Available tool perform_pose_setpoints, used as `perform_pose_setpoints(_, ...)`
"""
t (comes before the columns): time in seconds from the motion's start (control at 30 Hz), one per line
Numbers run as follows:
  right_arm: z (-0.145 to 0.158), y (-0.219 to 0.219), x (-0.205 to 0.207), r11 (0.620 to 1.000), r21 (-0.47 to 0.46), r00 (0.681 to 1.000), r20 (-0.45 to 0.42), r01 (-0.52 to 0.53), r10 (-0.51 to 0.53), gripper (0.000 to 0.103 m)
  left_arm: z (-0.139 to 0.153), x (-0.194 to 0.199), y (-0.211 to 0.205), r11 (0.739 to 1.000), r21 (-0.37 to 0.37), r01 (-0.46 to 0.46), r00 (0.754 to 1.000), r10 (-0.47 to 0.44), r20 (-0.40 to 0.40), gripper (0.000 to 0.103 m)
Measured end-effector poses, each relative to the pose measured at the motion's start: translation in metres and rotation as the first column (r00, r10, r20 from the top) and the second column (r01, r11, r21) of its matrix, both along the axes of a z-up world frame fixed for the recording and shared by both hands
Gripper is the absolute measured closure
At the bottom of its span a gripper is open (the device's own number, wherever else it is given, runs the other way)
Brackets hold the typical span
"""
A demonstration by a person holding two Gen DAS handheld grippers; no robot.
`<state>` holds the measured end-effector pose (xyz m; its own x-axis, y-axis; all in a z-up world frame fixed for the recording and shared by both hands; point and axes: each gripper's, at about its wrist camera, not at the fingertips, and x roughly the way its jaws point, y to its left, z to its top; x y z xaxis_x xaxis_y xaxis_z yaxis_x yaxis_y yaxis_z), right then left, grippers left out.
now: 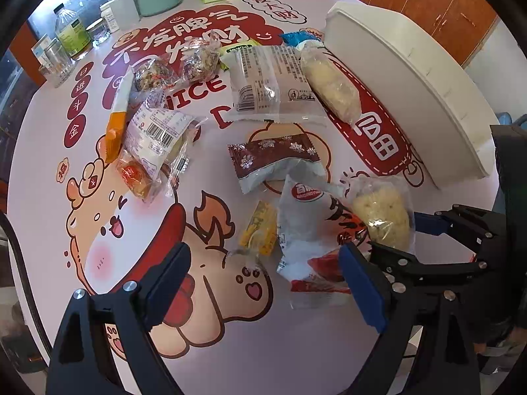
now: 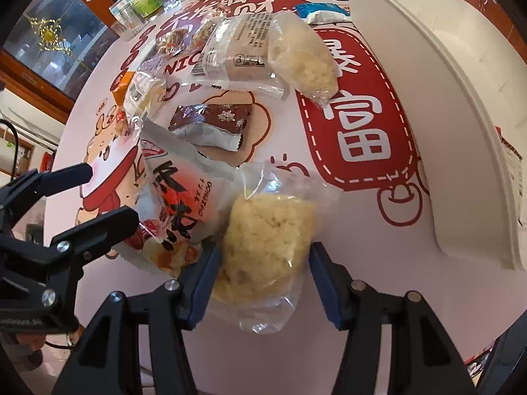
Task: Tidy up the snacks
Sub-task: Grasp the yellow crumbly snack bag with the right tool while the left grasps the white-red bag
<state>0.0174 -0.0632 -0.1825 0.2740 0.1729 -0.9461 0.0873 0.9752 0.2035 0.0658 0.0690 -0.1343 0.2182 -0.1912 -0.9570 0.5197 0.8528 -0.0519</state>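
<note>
On the cartoon-printed round table [image 2: 378,263], my right gripper [image 2: 263,279] straddles the clear-wrapped pale crumbly rice cake [image 2: 266,230], jaws spread; looks light, fragile—grip mid-sides gently. Left gripper [image 1: 263,283] spread, empty.

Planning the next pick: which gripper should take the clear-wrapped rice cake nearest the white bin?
Right. The right gripper already straddles that rice cake, fingers on both sides, beside the white bin. The left gripper is open over bare table.

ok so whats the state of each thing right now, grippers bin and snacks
left gripper: open, holding nothing
right gripper: jaws astride the rice cake pack, not clearly clamped
white bin: tipped on its side
brown snack pack: sealed, lying flat
oil bottle: upright, capped
</note>
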Motion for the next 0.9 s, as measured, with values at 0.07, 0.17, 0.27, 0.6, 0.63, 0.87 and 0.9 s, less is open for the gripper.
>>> perform_pose_setpoints(0.07, -0.002, 0.003, 0.002, 1.0, -0.016, 1.0, 0.002, -0.005, 0.005, 0.047, -0.001, 0.001, 0.0, 1.0, -0.001, 0.003, 1.0, -0.003, -0.005, 0.012)
perform_pose_setpoints(0.17, -0.003, 0.007, 0.003, 0.999, -0.043, 1.0, 0.011, -0.012, 0.012, 0.049, -0.002, 0.003, 0.0, 1.0, -0.003, 0.005, 1.0, -0.005, -0.013, 0.012)
perform_pose_setpoints(0.27, -0.003, 0.006, 0.001, 0.998, -0.056, 1.0, 0.019, -0.011, 0.012, 0.049, -0.003, 0.005, -0.002, 1.0, -0.003, 0.011, 1.0, -0.011, -0.019, 0.012)
perform_pose_setpoints(0.6, 0.001, -0.017, -0.014, 0.995, -0.097, 1.0, 0.015, 0.02, -0.019, 0.05, -0.012, 0.003, -0.027, 0.999, -0.008, 0.048, 0.997, -0.048, -0.057, 0.012)
perform_pose_setpoints(0.63, 0.001, -0.018, -0.016, 0.995, -0.097, 1.0, 0.013, 0.021, -0.02, 0.05, -0.012, 0.002, -0.031, 0.999, -0.013, 0.051, 0.996, -0.052, -0.066, 0.013)
perform_pose_setpoints(0.87, 0.002, -0.026, -0.022, 0.995, -0.093, 1.0, 0.006, 0.017, -0.016, 0.05, -0.012, -0.006, -0.055, 0.996, 0.017, 0.083, 0.993, -0.081, -0.081, 0.015)
perform_pose_setpoints(0.9, 0.002, -0.027, -0.023, 0.996, -0.093, 1.0, 0.007, 0.017, -0.016, 0.05, -0.01, -0.007, -0.058, 0.996, 0.018, 0.09, 0.993, -0.088, -0.083, 0.015)
